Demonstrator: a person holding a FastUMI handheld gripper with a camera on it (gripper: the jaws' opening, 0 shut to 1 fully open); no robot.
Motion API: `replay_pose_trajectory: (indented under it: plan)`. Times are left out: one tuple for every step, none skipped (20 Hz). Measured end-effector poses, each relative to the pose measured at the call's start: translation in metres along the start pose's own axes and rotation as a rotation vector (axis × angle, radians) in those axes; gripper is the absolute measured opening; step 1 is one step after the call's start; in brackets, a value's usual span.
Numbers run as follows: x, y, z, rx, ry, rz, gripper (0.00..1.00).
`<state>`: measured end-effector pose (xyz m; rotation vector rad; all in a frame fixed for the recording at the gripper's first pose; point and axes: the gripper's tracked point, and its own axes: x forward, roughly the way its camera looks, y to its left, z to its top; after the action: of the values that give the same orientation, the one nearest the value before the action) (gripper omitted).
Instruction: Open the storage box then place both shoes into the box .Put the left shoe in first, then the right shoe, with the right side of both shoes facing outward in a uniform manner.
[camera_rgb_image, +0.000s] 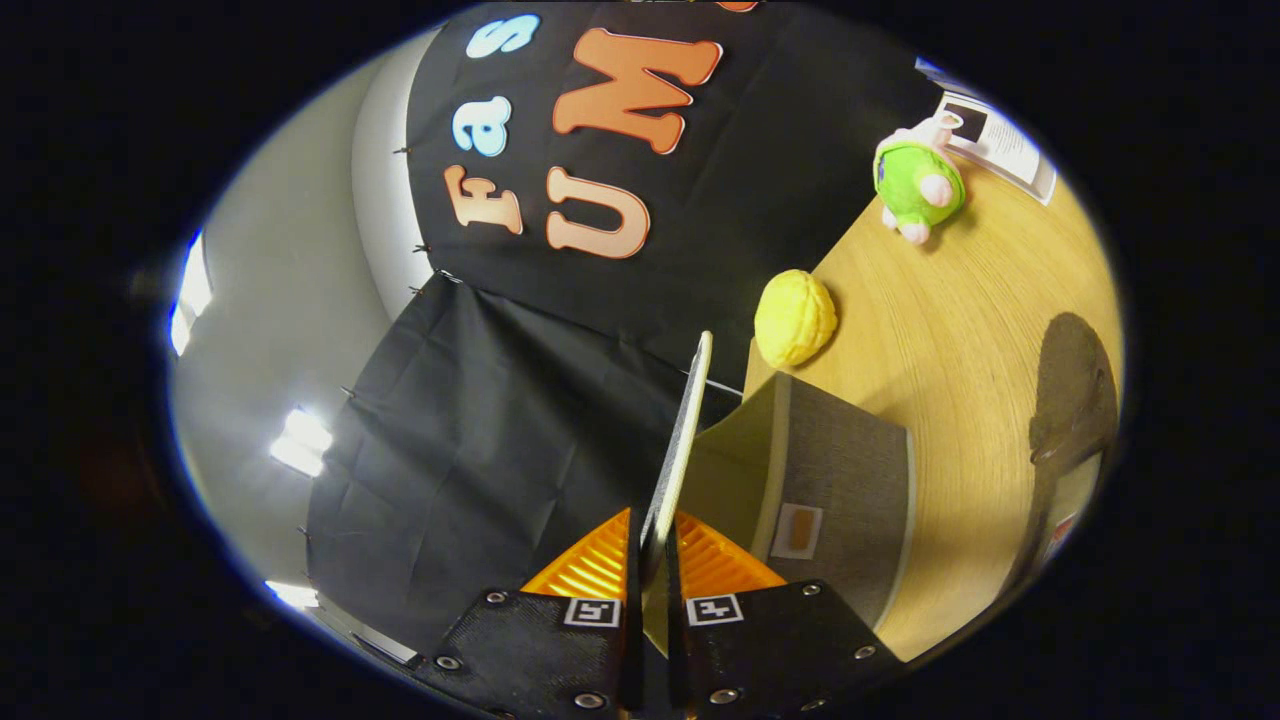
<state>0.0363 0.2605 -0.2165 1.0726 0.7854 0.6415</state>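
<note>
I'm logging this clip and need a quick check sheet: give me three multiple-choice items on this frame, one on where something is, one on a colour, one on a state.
1. Where does the yellow ball lie?
A. Inside the box
B. On the wooden table, just beyond the grey storage box
C. Between the gripper's fingers

2. What colour is the plush toy mainly?
A. Green
B. Blue
C. Red

3. What is the gripper doing?
A. Open, holding nothing
B. Shut on the ball
C. Shut on the box lid

Answers: 1 B, the ball rests on the tabletop past the box. 2 A, its body is green with pink parts. 3 C, both orange fingers press on the thin lid, lifted edge-on off the box.
</note>
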Motion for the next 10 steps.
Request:
replay_pose_trajectory:
  plan:
    - [0.004, 0.008, 0.002, -0.006, -0.005, 0.005, 0.1]
    - [0.006, 0.017, 0.003, -0.012, -0.011, 0.01, 0.1]
    - [0.011, 0.024, 0.005, -0.017, -0.02, 0.014, 0.11]
    - [0.016, 0.032, 0.005, -0.018, -0.025, 0.019, 0.11]
    - [0.023, 0.04, 0.004, -0.01, -0.026, 0.024, 0.11]
    - [0.03, 0.049, 0.002, 0.002, -0.027, 0.032, 0.11]
    - [0.038, 0.056, -0.001, 0.01, -0.031, 0.039, 0.11]
    - [0.045, 0.064, -0.003, 0.017, -0.037, 0.045, 0.11]
    - [0.053, 0.07, -0.006, 0.021, -0.044, 0.049, 0.11]
    - [0.06, 0.076, -0.012, 0.022, -0.044, 0.051, 0.11]
